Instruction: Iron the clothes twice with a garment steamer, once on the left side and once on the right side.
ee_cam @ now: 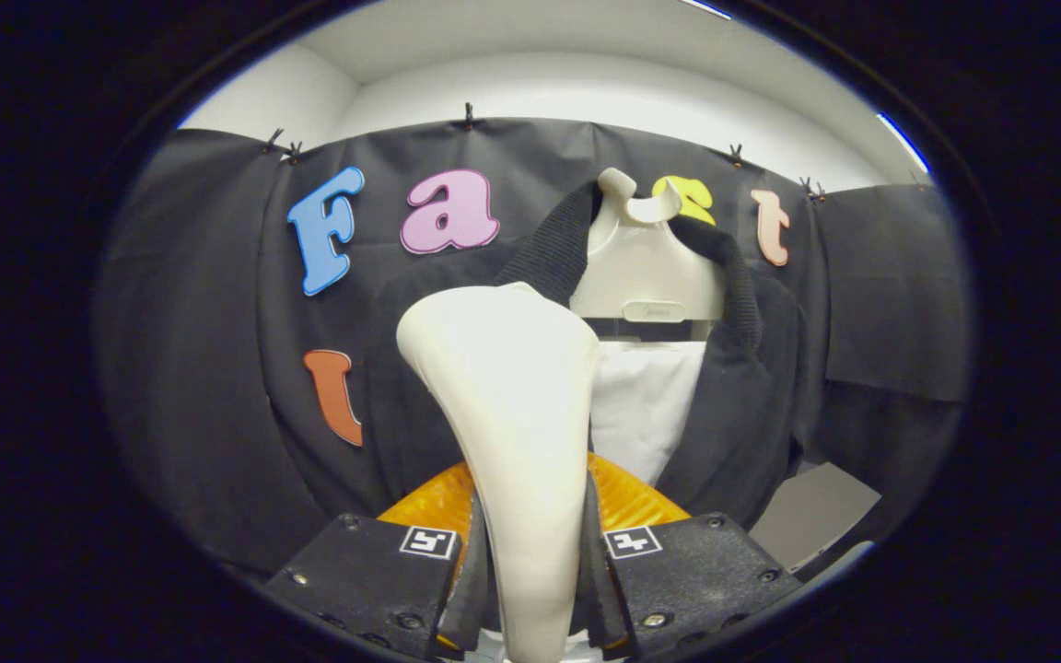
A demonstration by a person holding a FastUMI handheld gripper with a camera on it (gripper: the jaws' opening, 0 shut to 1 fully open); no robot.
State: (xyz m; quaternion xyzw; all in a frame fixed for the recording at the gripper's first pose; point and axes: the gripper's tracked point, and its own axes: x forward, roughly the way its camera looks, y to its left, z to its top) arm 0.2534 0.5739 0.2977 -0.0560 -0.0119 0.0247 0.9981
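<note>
Gripper [530, 562]: closed down to a narrow gap; both fingers press the sides of the garment steamer's handle, one finger on each flank; a square marker sits on top of each finger block.
Garment steamer [510, 387]: cream plastic; its slim handle rises from between the fingers and widens into a broad rounded head; the head stands upright just ahead of the fingers, in front of the left half of the dark jacket; whether the head touches the cloth cannot be told.
Orange part [627, 502]: a ribbed orange surface shows behind the handle, on both sides of it, just above the finger blocks; what it belongs to cannot be told.
Dark jacket [733, 368]: hangs open on the hanger beyond the steamer; ribbed collar stands up on both sides of the hanger's neck; the left front panel is largely hidden behind the steamer head; the right front panel hangs in plain sight.
Hanger [646, 267]: cream, wide-shouldered, with a hook at the top; it carries the jacket.
White lining [646, 396]: pale fabric seen between the jacket's two open fronts, below the hanger.
</note>
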